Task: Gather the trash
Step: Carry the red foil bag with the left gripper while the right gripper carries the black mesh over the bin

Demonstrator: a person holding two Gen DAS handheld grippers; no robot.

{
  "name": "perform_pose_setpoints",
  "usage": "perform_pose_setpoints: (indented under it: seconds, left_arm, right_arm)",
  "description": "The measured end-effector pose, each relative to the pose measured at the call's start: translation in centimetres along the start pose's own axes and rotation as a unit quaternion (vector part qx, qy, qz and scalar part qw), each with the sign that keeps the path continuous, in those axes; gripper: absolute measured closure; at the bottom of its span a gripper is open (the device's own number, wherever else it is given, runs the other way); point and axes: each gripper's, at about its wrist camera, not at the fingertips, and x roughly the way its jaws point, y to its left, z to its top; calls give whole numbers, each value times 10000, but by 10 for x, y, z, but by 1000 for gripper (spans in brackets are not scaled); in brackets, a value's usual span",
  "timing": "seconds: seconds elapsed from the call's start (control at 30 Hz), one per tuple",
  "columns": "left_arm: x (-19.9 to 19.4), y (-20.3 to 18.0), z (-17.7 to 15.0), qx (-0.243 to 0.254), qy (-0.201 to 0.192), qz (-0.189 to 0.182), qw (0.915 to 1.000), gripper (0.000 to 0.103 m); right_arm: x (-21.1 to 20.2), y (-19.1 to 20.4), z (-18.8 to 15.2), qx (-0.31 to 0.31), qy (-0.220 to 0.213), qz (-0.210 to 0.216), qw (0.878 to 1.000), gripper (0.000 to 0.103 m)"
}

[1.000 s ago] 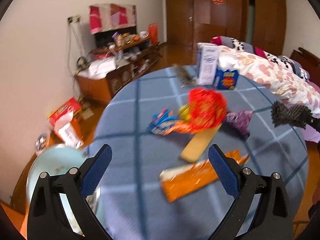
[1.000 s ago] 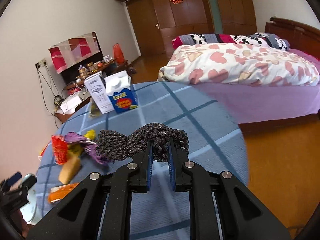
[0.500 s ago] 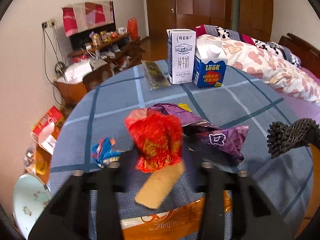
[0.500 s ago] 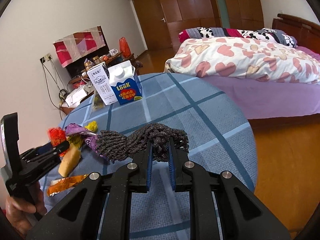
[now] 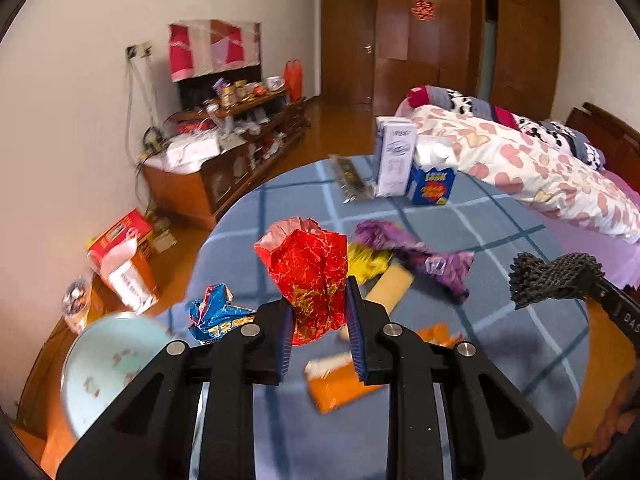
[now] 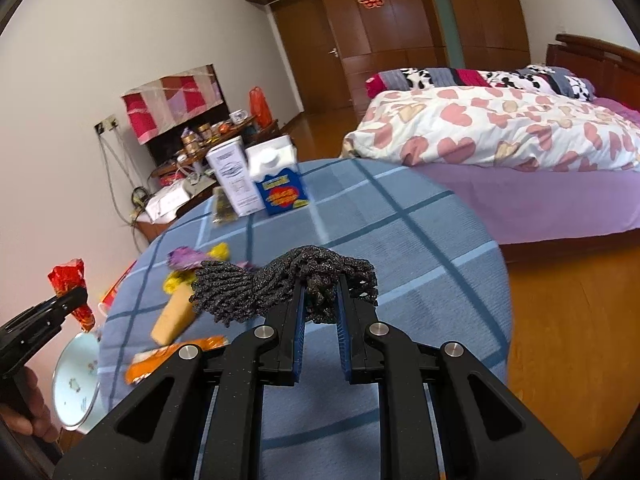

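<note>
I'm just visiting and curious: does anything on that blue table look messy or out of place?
Yes. Crumpled wrappers litter the table: a purple one, a blue one, an orange one. The two cartons stand upright and look fine.

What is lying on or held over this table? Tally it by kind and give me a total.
Cartons: 2, white carton, blue carton
Crumpled wrappers: 4, red wrapper, blue wrapper, purple wrapper, yellow wrapper
Flat packets: 2, orange packet, dark packet
Tan bar: 1
Black mesh: 1
Total: 10
</note>
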Motion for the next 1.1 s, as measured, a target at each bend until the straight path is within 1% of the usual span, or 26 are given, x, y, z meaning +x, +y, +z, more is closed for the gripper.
perform_pose_setpoints:
  seconds: [0.07,0.17,0.37,0.63,1.1]
  left_arm:
    - [-10,7,-8,-65,54,176,9998,79]
    - [-23,16,-18,-93,35,380,9992,79]
    - [-44,33,-29,-124,-70,658,9977,79]
    - [-61,54,-37,-224,-132,845,9961,79]
    - [-71,88,-55,-494,-29,1052,9932,79]
  right_arm:
    - [-3,10,-5,-49,26,84,9999,88]
    - [-8,26,-12,-145,45,199,9997,88]
    - [-16,57,-20,-369,86,408,9984,88]
    - [-26,86,-24,-574,73,576,9967,88]
    - [-26,138,-42,-993,199,893,9908,88]
